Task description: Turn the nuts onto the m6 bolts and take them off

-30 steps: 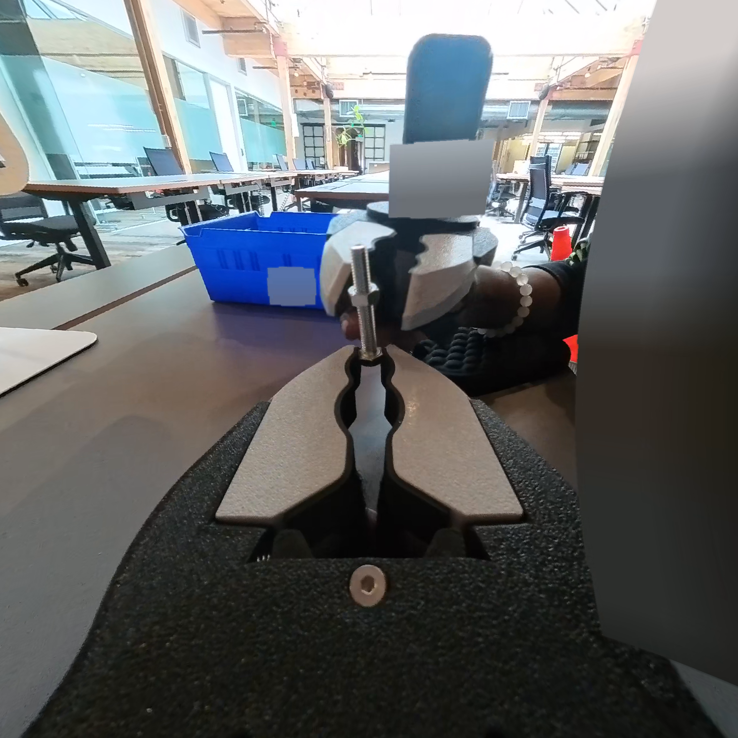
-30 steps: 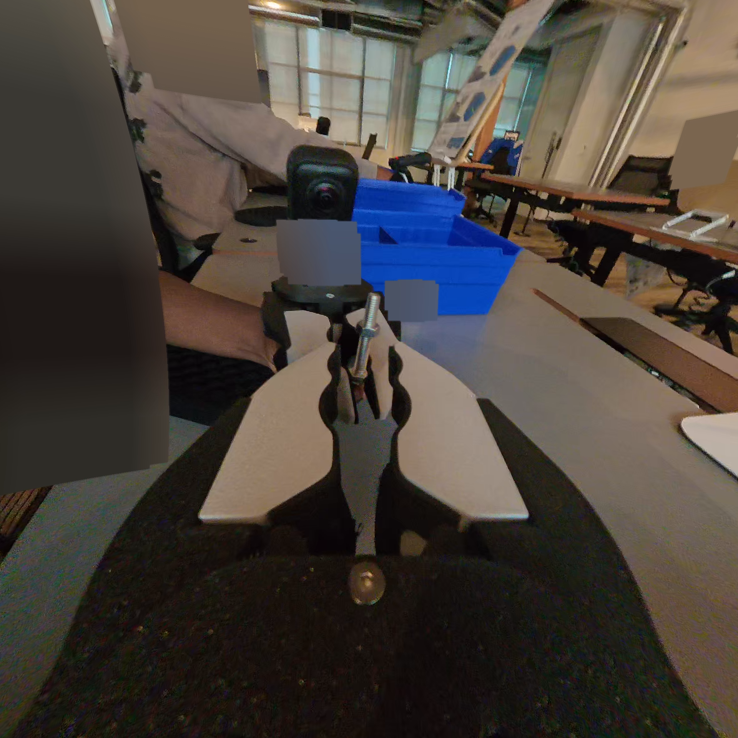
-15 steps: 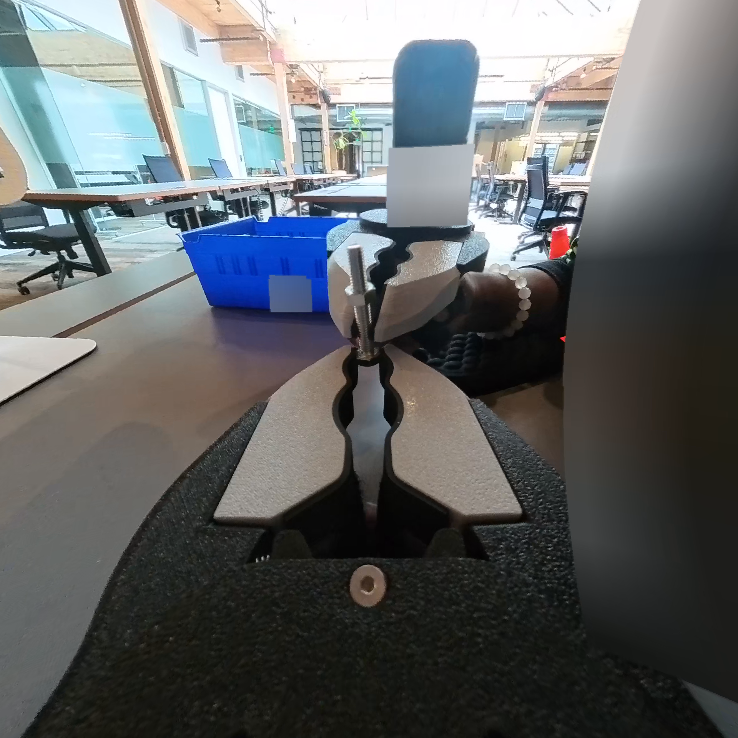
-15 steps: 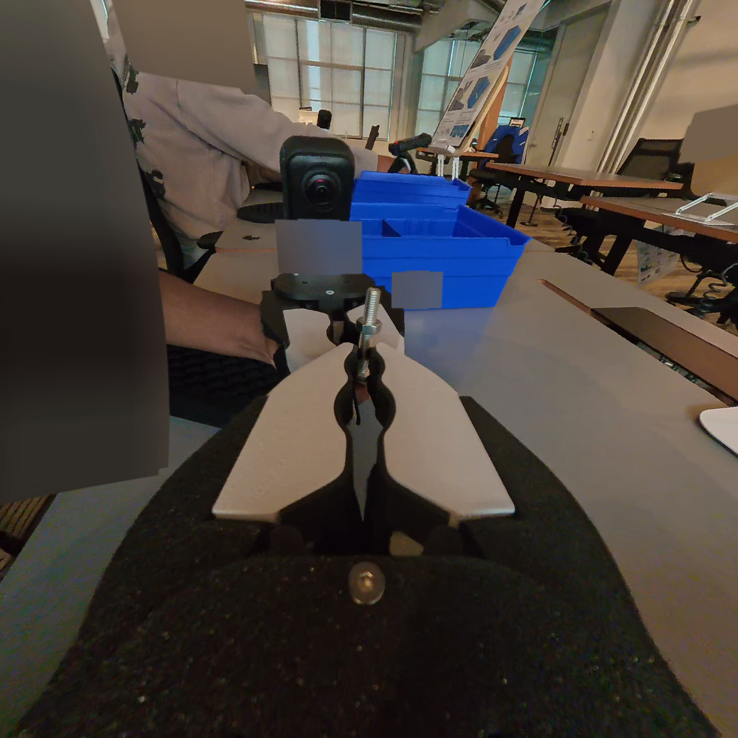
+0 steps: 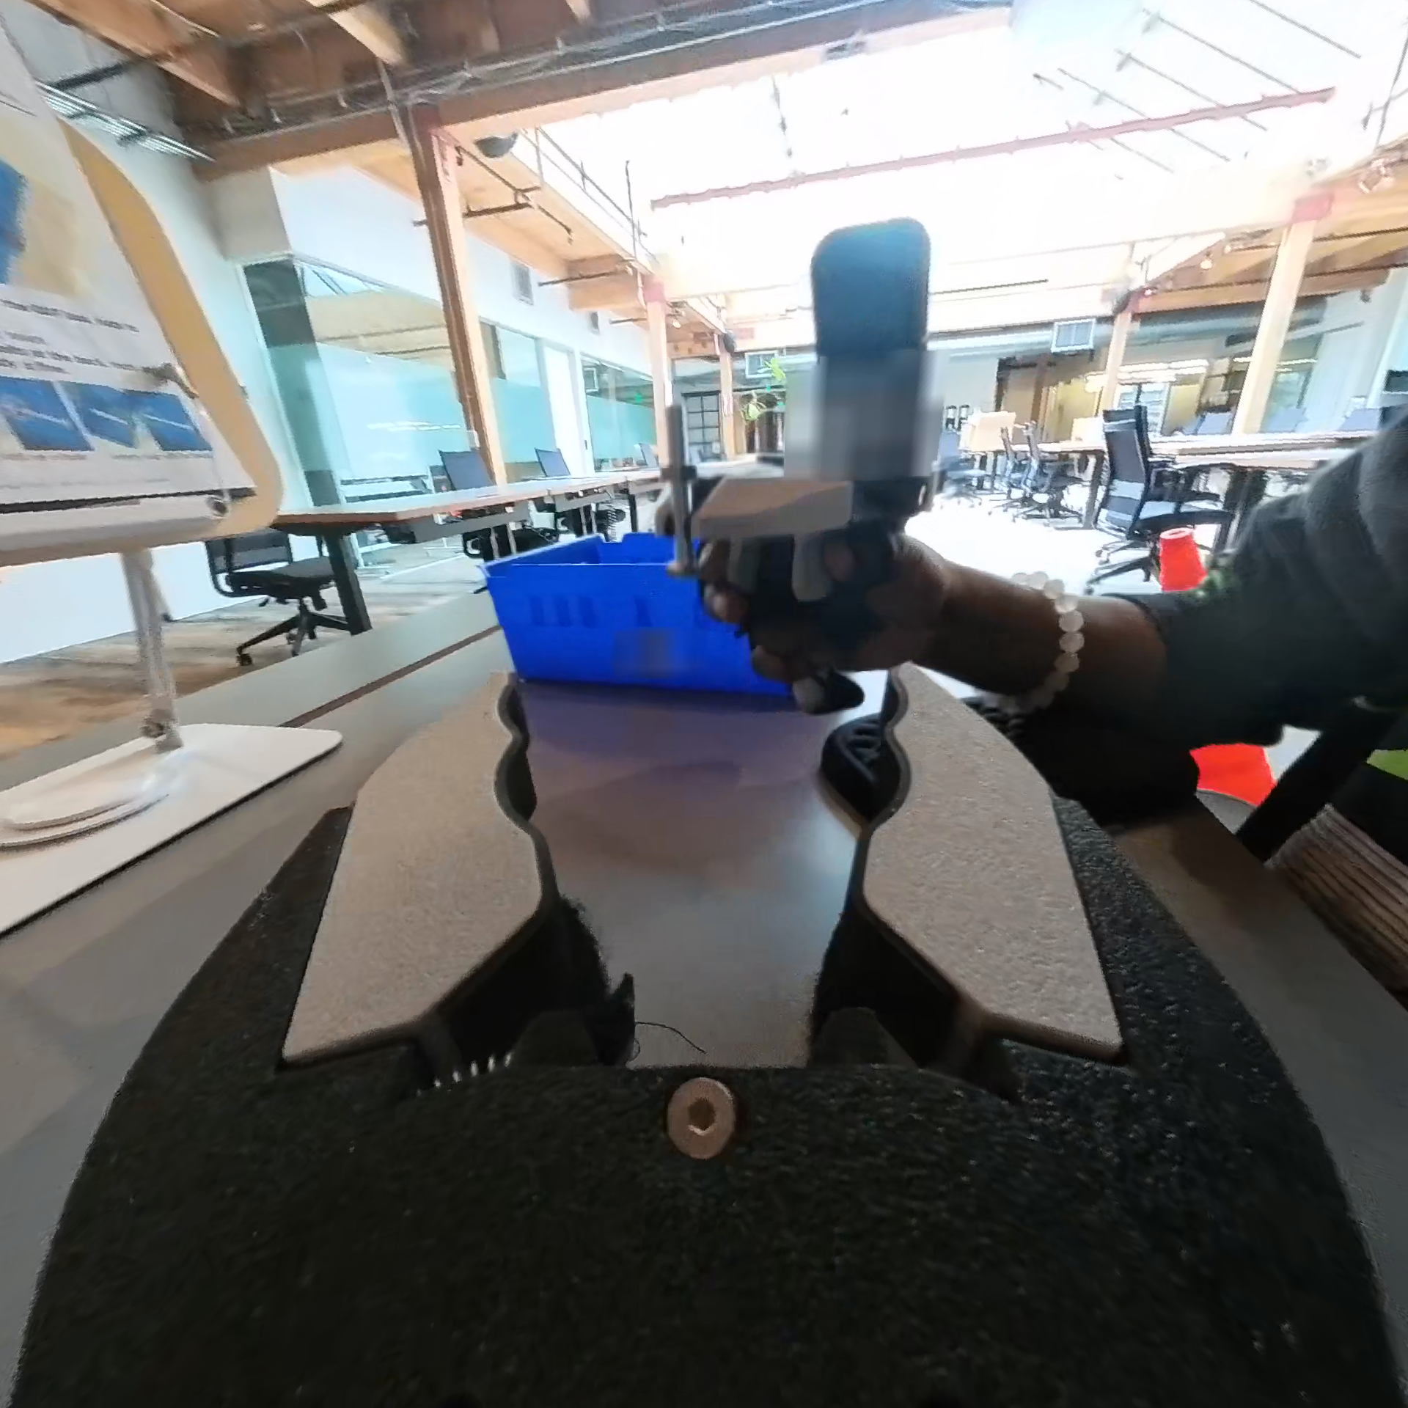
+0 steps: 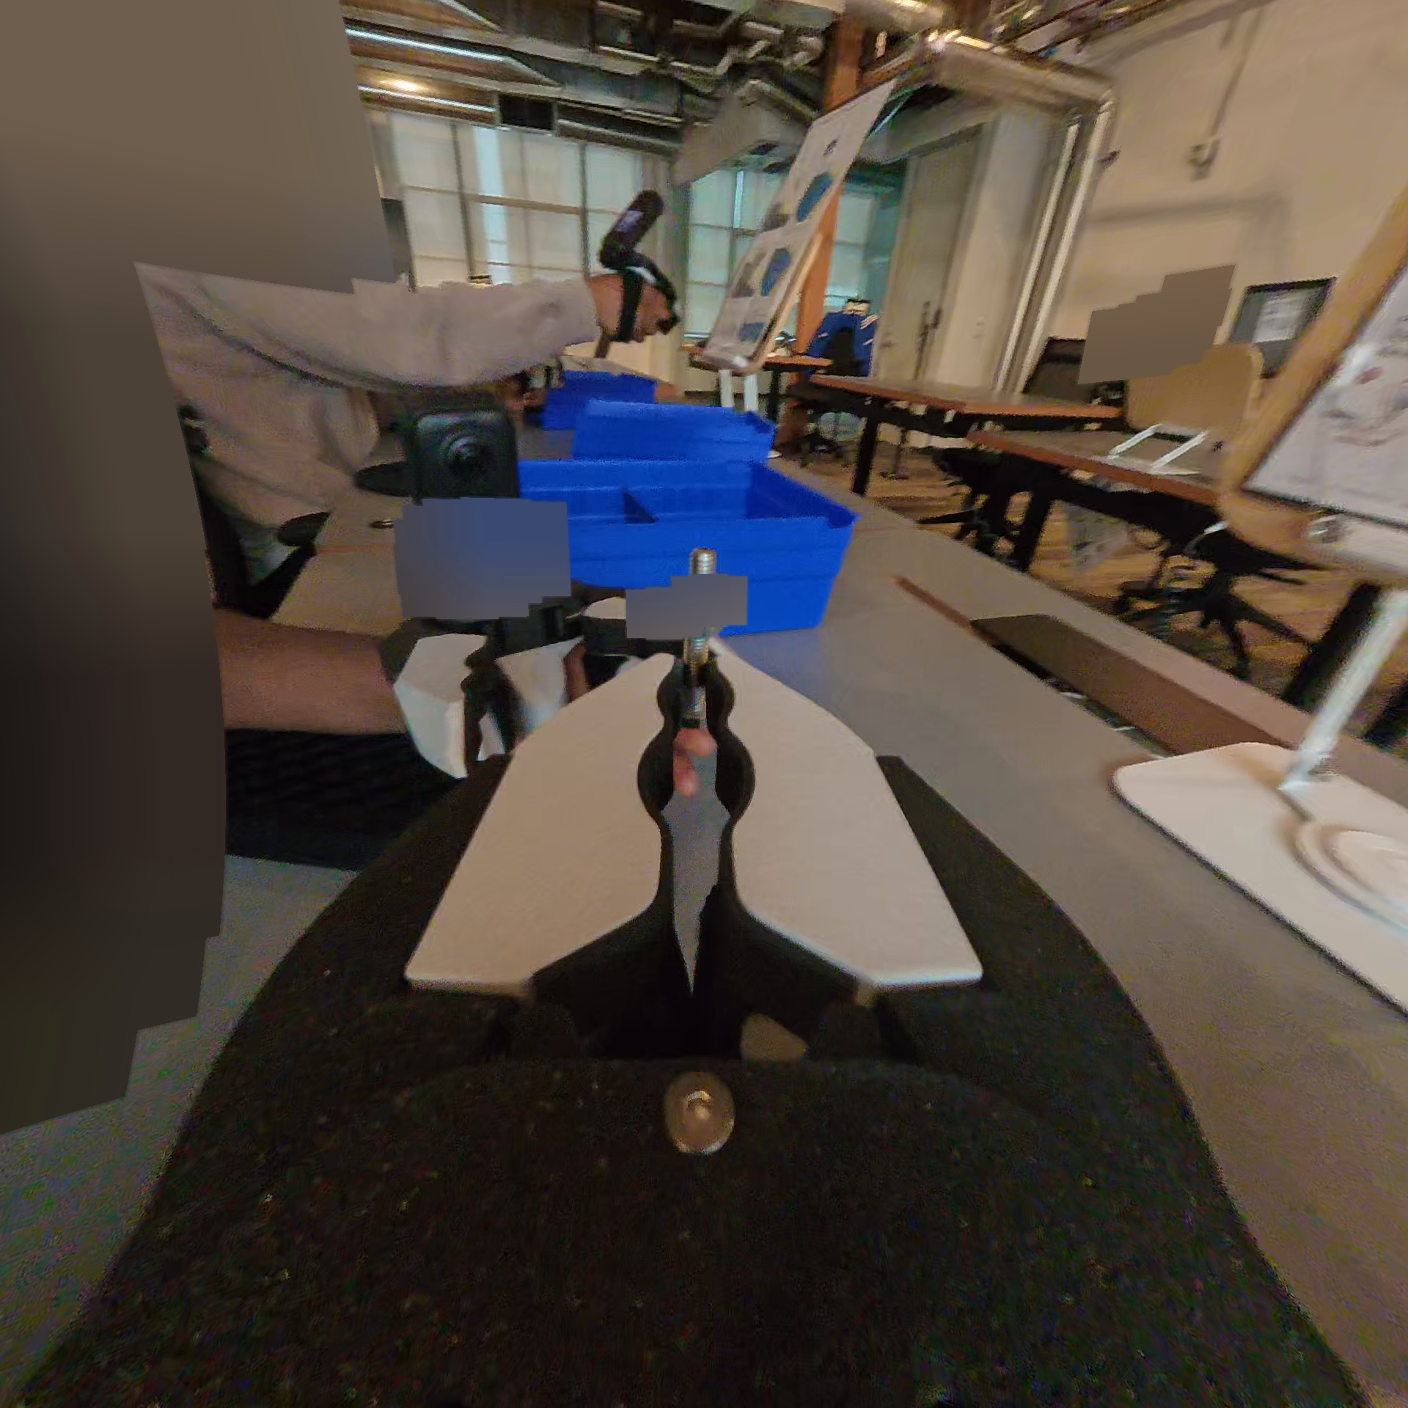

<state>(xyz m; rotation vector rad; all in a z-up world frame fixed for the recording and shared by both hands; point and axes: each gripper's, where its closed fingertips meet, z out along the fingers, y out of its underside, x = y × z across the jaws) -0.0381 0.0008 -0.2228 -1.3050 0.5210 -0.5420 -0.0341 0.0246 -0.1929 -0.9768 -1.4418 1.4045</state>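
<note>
Landmark: the blue bin (image 5: 609,609) on the bench (image 5: 686,823).

Left gripper (image 5: 701,731): fingers spread wide, nothing between them, only bare bench in front of the bin. In the right wrist view it sits left of the bin, low by the person's forearm.

Right gripper (image 6: 695,670): fingers pressed onto the lower shank of the m6 bolt (image 6: 697,678), which stands upright in front of the bin. In the left wrist view the same bolt is held just above the bin's near rim, head down. The nut (image 5: 680,481) is partway up the thread there, blurred; in the right wrist view a masking patch covers that stretch.

Step in hand (judgement): regrip between turns. The bolt is held by the right gripper and the left one is off it. Whether the nut is going on or coming off, I cannot tell.

Next move calls for: bring the left fingers to the nut, square them on its flats, pinch and rotate, with the right holding the bolt steady and upright.

Writing: the poster stand (image 5: 91,427) left of the bin bears print; not transcribed. Patches mask the bin's front and the cameras. No brand is legible.
</note>
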